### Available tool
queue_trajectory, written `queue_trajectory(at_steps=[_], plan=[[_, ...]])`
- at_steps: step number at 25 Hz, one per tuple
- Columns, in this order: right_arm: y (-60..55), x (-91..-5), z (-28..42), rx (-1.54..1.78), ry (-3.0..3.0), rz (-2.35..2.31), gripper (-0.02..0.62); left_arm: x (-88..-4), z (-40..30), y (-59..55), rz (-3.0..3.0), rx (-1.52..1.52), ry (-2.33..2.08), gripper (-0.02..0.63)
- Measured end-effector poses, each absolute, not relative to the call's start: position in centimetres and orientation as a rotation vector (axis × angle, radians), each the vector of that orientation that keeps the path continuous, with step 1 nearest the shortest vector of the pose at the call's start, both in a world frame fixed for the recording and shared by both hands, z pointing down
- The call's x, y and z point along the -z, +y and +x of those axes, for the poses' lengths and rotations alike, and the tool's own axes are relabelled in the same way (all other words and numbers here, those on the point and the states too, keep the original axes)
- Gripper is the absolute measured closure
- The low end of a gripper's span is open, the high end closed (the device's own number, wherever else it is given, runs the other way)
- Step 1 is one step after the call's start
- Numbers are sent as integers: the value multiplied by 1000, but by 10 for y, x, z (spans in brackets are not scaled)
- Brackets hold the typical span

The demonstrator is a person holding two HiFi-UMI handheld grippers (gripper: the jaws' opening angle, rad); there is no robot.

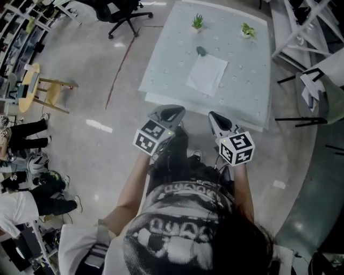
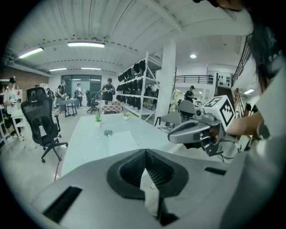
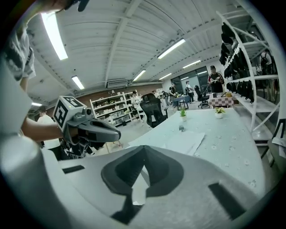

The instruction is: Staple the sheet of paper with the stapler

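Note:
A white sheet of paper (image 1: 207, 74) lies flat on the pale table (image 1: 161, 70). A small dark stapler (image 1: 201, 51) sits just beyond the paper's far corner. Both grippers hover in front of the person's body, short of the table's near edge. My left gripper (image 1: 167, 111) is shut with nothing in it, and my right gripper (image 1: 216, 121) is shut and empty too. The left gripper view looks past shut jaws (image 2: 145, 151) to the paper (image 2: 121, 139) and stapler (image 2: 108, 132). From the right gripper (image 3: 144, 146) the paper (image 3: 185, 141) and stapler (image 3: 181, 129) lie ahead.
Two small potted plants (image 1: 198, 22) (image 1: 247, 30) stand at the table's far end. An office chair (image 1: 121, 13) is beyond the table's left side, with a wooden stool (image 1: 40, 88) further left. White racks (image 1: 301, 32) stand to the right. People are at the left (image 1: 27, 134).

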State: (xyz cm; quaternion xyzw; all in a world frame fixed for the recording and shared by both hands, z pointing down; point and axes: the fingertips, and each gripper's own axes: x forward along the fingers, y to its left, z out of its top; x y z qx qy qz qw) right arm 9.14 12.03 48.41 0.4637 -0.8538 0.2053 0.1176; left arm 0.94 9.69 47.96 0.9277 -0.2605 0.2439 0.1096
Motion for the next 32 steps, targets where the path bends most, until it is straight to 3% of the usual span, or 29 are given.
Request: queue_trajectory(at_steps=[12, 32], plan=[[187, -477, 74, -495, -2560, 1280, 592, -483, 7, 188, 2733, -679, -831, 603], [209, -477, 67, -455, -2567, 1234, 592, -470, 11, 218, 2783, -629, -816, 603]])
